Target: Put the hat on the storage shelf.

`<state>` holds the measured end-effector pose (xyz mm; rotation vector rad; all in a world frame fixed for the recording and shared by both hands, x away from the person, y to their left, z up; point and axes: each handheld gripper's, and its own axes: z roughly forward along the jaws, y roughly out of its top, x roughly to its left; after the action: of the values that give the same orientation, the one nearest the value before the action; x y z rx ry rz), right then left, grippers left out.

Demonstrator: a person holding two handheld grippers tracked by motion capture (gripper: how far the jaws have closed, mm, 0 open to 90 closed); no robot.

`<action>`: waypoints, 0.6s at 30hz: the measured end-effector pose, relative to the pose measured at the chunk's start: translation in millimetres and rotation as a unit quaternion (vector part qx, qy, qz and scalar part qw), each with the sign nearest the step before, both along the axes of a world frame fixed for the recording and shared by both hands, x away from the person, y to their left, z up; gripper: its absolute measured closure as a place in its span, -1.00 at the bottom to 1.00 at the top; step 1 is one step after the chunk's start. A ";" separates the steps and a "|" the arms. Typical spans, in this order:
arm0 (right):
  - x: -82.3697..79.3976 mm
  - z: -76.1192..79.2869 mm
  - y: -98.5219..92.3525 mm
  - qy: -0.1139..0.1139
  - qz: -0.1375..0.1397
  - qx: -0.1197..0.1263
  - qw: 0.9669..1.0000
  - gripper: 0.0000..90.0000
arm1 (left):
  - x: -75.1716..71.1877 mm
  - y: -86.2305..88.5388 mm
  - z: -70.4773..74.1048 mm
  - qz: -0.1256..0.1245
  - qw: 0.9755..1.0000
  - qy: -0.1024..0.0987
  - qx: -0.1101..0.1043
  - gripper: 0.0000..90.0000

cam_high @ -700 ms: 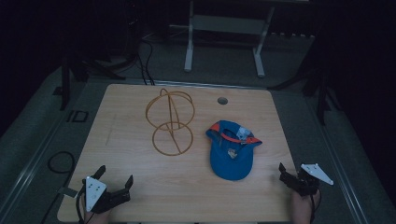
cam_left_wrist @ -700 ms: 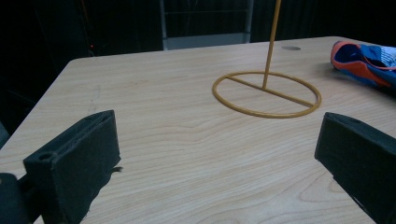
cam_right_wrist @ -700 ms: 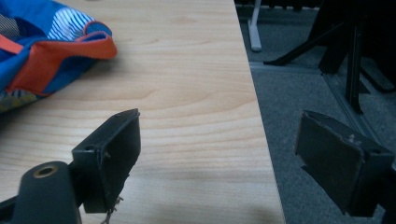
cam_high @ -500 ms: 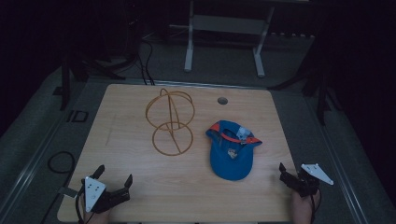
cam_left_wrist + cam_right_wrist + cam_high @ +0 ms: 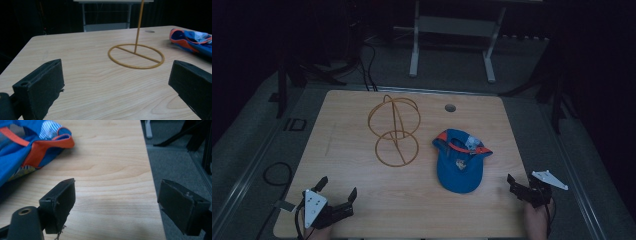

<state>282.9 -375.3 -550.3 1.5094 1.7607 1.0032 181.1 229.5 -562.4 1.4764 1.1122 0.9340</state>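
High view, surface: a light wooden surface [image 5: 362,210] with dark floor around it and a round hole [image 5: 450,107] near its far edge.
High view, wire stand: a yellow wire stand [image 5: 394,129] sits left of centre, a flat ring at the bottom and an upright loop above it.
High view, cap: a blue cap with orange trim [image 5: 460,160] lies right of centre, just beside the stand but not touching it.
High view, left gripper: the left gripper [image 5: 336,190] rests at the near left corner, well apart from the stand, its jaws spread with nothing between them.
High view, right gripper: the right gripper [image 5: 520,183] sits at the near right edge, near the cap's brim but clear of it; a grey three-cornered plate [image 5: 549,179] rides on top.
Left gripper view, jaws: two black jaws stand wide apart over bare wood, holding nothing.
Left gripper view, stand: the stand's flat ring [image 5: 136,56] lies ahead with a bar across it and a thin rod rising from it.
Left gripper view, cap: the cap's edge [image 5: 191,41] shows at the far right.
Right gripper view, jaws: the jaws stand wide apart and bare, one over the wood, the other past the surface's edge above the floor.
Right gripper view, cap: the cap [image 5: 30,147] lies at the upper left, ahead of the left-hand jaw and not touching it.
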 end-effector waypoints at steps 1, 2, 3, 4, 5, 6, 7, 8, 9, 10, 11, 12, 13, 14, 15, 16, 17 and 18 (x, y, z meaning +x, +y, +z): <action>0.0 0.0 0.0 0.000 0.000 0.000 1.000 -0.67 | 0.2 -0.9 0.5 -0.001 1.000 0.003 0.005 -0.99; 3.4 4.8 2.9 0.009 0.009 0.007 1.000 -0.67 | 0.2 -1.8 0.5 0.000 1.000 0.005 0.012 -0.99; 3.4 4.8 2.9 0.009 0.009 0.007 1.000 -0.67 | 0.1 -2.7 0.0 -0.001 1.000 0.006 0.016 -0.99; 5.6 7.7 4.1 0.012 0.021 0.014 1.000 -0.67 | 0.1 -3.3 0.0 -0.003 1.000 0.010 0.018 -0.99; 7.3 11.2 6.2 0.014 0.028 0.017 0.999 -0.67 | 0.1 -3.7 0.0 -0.007 1.000 0.011 0.015 -0.99; 9.1 15.1 8.7 0.014 0.035 0.014 0.999 -0.67 | 0.1 -3.8 0.1 -0.011 1.000 0.013 0.010 -0.99; 11.3 19.0 11.2 0.014 0.043 0.010 0.999 -0.67 | 0.1 -4.2 0.2 -0.012 1.000 0.015 0.009 -0.99; 13.2 23.1 13.7 0.011 0.048 0.009 0.999 -0.67 | 0.4 -4.5 0.3 -0.013 1.000 0.019 0.006 -0.99; 15.3 27.1 15.8 0.007 0.055 0.009 0.998 -0.69 | 0.6 -4.5 0.7 -0.015 1.000 0.025 0.002 -0.99; 18.2 30.6 18.2 0.010 0.063 0.010 0.998 -0.70 | 0.5 -4.4 0.9 -0.017 1.000 0.025 -0.005 -0.99; 23.7 36.4 23.7 0.016 0.074 0.007 0.997 -0.71 | 0.5 -4.1 1.3 -0.021 0.999 0.029 -0.012 -0.99; 23.7 36.4 23.7 0.016 0.074 0.007 0.997 -0.71 | 0.6 -3.7 1.8 -0.026 0.999 0.034 -0.019 -0.99; 26.3 38.5 26.5 0.018 0.084 0.006 0.996 -0.73 | 0.8 -3.8 2.1 -0.030 0.998 0.041 -0.025 -0.96; 30.3 42.1 32.8 0.013 0.099 0.003 0.995 -0.73 | 1.3 -3.8 2.1 -0.034 0.998 0.048 -0.025 -0.95; 30.3 42.1 32.8 0.013 0.099 0.003 0.995 -0.73 | 1.8 -4.0 1.8 -0.035 0.998 0.053 -0.026 -0.95; 32.8 43.4 36.1 0.014 0.106 0.001 0.994 -0.73 | 2.1 -4.0 1.6 -0.035 0.997 0.057 -0.024 -0.95; 35.3 44.6 39.1 0.010 0.111 -0.002 0.994 -0.71 | 2.1 -4.5 1.4 -0.033 0.998 0.058 -0.022 -0.95; 37.8 45.8 42.0 0.008 0.117 -0.001 0.993 -0.71 | 2.2 -4.9 1.5 -0.032 0.997 0.062 -0.021 -0.95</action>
<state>320.7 -333.3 -504.5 1.3344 1.9842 1.1034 183.4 224.5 -560.9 1.5429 1.1593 0.7783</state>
